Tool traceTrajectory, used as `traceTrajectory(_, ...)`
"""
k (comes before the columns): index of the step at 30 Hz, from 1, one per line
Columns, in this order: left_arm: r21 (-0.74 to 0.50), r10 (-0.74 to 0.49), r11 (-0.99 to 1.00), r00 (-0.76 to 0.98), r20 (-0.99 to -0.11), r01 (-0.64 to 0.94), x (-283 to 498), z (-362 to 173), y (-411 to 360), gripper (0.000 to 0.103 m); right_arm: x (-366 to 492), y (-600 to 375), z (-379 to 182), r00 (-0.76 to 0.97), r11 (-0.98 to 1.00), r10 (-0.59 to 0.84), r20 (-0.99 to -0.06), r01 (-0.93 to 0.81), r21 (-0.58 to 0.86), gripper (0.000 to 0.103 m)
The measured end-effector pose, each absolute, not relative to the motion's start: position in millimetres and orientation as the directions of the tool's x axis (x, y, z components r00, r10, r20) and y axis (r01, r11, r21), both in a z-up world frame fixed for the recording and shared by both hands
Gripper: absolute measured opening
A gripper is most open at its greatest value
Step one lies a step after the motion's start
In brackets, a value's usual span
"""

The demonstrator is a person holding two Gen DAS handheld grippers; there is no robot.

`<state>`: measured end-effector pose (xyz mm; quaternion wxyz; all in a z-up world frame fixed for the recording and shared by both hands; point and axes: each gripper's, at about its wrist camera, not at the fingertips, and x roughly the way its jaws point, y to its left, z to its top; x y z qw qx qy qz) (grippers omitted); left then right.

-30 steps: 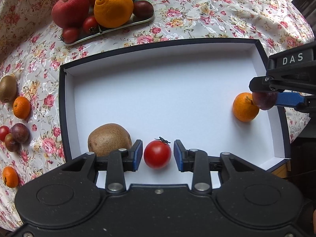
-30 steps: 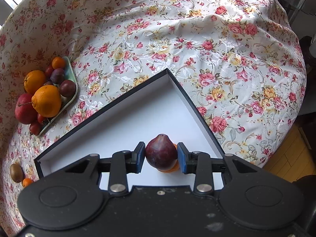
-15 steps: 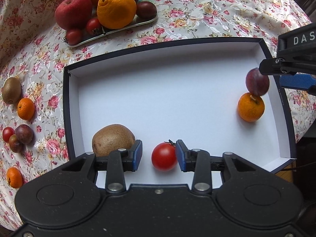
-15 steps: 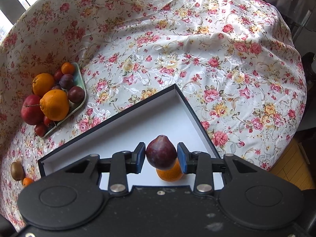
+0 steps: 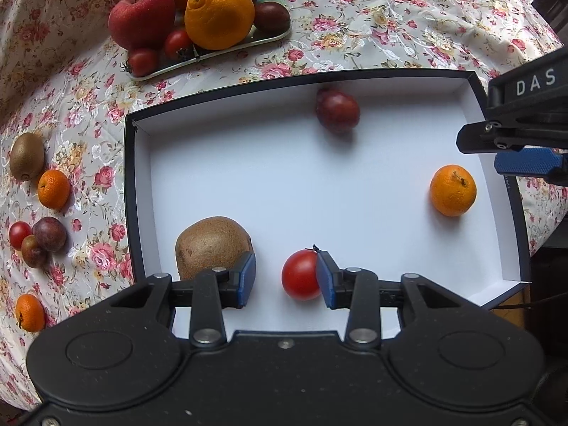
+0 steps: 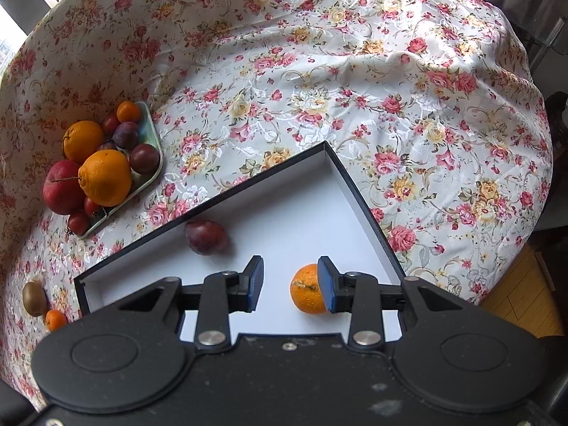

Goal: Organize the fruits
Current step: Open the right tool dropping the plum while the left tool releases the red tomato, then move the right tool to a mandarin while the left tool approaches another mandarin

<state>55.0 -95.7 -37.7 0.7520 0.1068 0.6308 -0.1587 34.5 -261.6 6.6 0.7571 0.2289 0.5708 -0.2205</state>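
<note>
floral tablecloth (image 6: 319, 81) | plum (image 6: 205, 236) dropped from right tool (image 6: 290, 284), now spread, seemingly rolling | left tool (image 5: 285, 278) spread, holding nothing

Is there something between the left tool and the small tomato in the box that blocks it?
Nothing visible does. The tomato lies between the open pads of the left tool, nearer the right one. The kiwi sits just outside the left pad, not in the gap.

Black plastic tongs (image 5: 285, 280) with blue ribbed pads (image 5: 247, 278), silver screws, white "DAS" lettering, possibly dusty
</note>
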Motion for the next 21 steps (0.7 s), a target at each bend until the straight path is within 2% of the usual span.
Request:
traceTrajectory(9,-0.033,-0.101,0.947,0.197,-0.975,0.321,63.1,-22.4,-70.6,0.048,38.0,-253.3,4.3,0.211,0.781,-0.064,-0.975,0.619,0.083,0.037)
traceTrajectory(21,-0.031,-0.049,0.996,0.231,-0.972,0.080,101.4,-10.7,9.2,0.048,65.9,-191.3,-2.4,0.190,0.847,-0.004,-0.982,0.523,0.098,0.037)
